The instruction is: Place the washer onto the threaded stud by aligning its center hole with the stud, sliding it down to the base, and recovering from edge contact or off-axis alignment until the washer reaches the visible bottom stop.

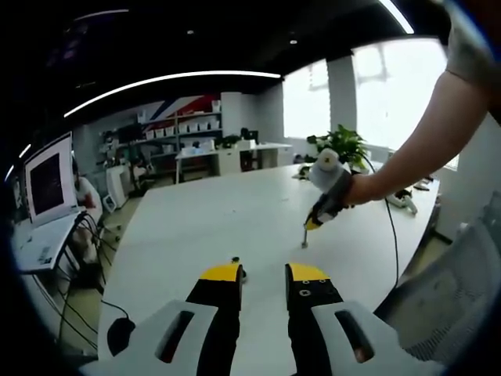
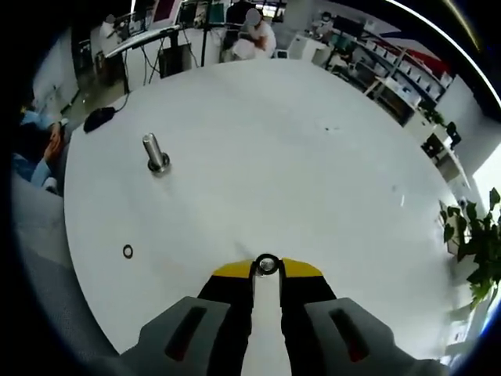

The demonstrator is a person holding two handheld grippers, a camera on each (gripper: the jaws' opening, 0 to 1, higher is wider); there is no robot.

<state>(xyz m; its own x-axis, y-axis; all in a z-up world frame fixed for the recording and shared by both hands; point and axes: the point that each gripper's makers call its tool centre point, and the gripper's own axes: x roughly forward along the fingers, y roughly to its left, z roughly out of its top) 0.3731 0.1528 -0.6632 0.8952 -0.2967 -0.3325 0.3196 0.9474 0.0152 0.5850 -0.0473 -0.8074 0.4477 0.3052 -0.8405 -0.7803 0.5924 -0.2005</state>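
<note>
A white table (image 2: 313, 157) stretches ahead in the right gripper view. The right gripper (image 2: 266, 269) has its yellow-tipped jaws drawn nearly together, pinching a small dark ring, the washer (image 2: 267, 264), by its edge so that its round face and centre hole look towards the camera. The threaded stud (image 2: 156, 153) stands upright on the table, its long axis vertical, well apart from the jaws and off to their upper left in this view. A second small ring (image 2: 127, 251) lies flat on the table, between the stud and the near edge, and off to the left of the jaws. In the left gripper view, the left gripper (image 1: 262, 272) hangs above the table with its jaws parted and nothing between them; something small and dark sits by its left tip, too small to identify. Farther across the table a person's hand (image 1: 356, 188) carries the other gripper tilted downwards above the surface. The right gripper appears to be the one that must carry the washer across to the stud and lay it flat over the top
</note>
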